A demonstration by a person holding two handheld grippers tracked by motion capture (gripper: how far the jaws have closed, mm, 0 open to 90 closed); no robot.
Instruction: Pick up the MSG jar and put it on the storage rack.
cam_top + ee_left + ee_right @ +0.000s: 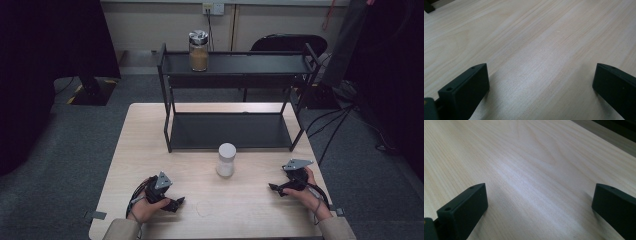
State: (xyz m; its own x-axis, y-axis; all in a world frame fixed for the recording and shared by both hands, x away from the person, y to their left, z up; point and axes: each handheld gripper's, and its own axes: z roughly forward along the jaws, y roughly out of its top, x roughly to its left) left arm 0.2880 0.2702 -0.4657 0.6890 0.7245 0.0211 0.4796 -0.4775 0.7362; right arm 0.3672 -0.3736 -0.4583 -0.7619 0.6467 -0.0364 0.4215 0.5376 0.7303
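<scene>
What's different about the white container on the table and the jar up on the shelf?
The white container stands on the wooden table in front of the rack, between the two grippers; the jar stands on the top shelf of the black rack.
The white container looks opaque and pale all over; the jar is see-through, showing a brownish filling.
The white container's top is white; the jar's lid is shiny and metallic.
Both stand upright, untouched.

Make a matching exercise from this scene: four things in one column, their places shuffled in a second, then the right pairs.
Things:
1. white jar
2. brown-filled jar
3. left claw
4. right claw

Places:
A. top shelf of the black rack
B. table, near right
C. table, in front of the rack
D. table, near left

Pairs: 1-C, 2-A, 3-D, 4-B
</scene>
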